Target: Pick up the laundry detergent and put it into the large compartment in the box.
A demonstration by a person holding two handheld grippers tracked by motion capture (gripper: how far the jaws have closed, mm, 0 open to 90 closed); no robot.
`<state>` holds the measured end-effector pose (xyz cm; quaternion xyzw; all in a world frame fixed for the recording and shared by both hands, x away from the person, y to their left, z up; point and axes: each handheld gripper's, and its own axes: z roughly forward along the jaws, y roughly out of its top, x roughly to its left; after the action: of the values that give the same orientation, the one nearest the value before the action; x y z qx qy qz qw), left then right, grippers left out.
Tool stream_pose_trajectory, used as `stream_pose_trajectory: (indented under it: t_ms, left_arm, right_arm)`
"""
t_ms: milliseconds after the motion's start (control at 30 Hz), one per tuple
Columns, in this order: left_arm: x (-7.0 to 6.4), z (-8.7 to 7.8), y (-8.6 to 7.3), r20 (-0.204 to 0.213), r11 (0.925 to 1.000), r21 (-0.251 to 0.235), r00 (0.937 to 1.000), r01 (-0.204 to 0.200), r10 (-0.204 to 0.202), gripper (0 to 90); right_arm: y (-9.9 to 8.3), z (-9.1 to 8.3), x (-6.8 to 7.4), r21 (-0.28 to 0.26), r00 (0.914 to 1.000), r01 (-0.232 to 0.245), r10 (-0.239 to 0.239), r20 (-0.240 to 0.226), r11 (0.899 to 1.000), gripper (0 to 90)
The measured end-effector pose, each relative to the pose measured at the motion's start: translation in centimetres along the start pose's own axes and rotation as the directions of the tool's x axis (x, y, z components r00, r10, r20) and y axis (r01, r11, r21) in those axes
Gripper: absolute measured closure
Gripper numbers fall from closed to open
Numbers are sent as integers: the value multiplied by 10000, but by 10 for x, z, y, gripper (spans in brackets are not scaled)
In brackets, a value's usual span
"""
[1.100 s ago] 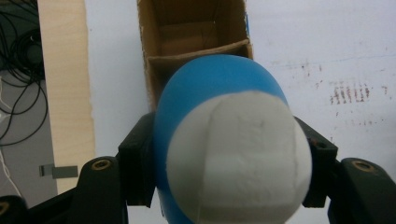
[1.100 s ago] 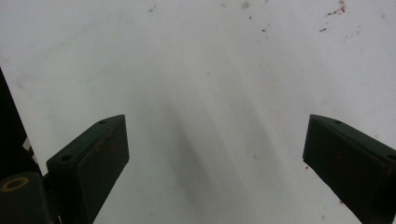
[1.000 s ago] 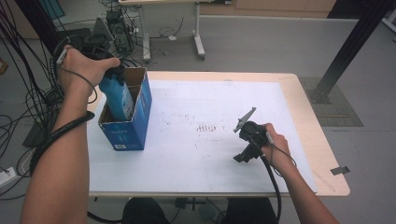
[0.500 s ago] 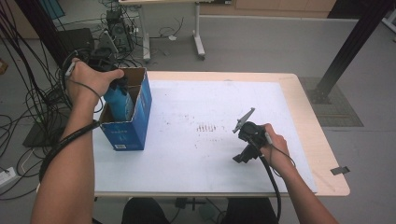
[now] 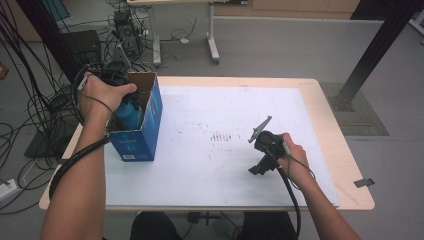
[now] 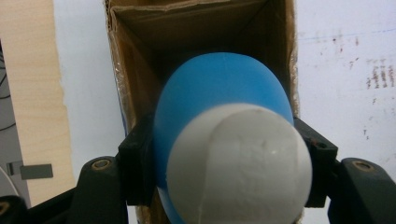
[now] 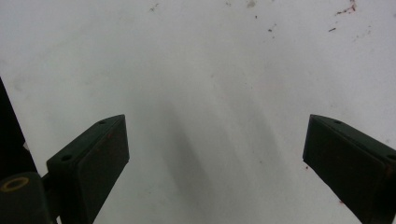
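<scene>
A blue bottle [image 5: 128, 113] with a white cap [image 6: 240, 163] hangs partly inside the open top of a blue cardboard box [image 5: 142, 131] at the table's left. My left gripper [image 6: 229, 151] is shut on the bottle, one jaw on each side of its blue shoulder; in the high view the person's hand covers this gripper. The box's brown inside [image 6: 196, 44] lies right below the bottle. My right gripper [image 5: 257, 167] rests low over the white mat, right of centre, and its jaws stand wide open with nothing between them [image 7: 215, 154].
A white mat [image 5: 220, 110] with small reddish marks [image 5: 222, 136] covers most of the wooden table [image 5: 345, 150]. Cables and equipment lie on the floor at the left [image 5: 30, 100]. A black post [image 5: 370, 55] stands at the right rear.
My left gripper has lowered the blue bottle deeper into the box. The right gripper has stayed where it was.
</scene>
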<state>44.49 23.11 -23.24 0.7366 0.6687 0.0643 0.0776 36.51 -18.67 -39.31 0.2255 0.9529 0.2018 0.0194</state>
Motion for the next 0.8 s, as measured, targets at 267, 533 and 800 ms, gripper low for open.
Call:
stream_pose_trajectory:
  t_ms: [267,533,800]
  left_arm:
    - [-2,8,0,-256,9999,163,9997,-47,51,376]
    - [-2,18,-2,-199,9996,289,9998,-32,38,376]
    - [-4,25,-3,-199,9990,437,9997,-112,121,376]
  right_arm:
    - [0,0,0,-6,10000,0,0,1,10000,68]
    - [-1,0,0,-13,10000,-48,48,-18,10000,68]
    - [-2,1,0,-40,10000,-31,31,-38,10000,68]
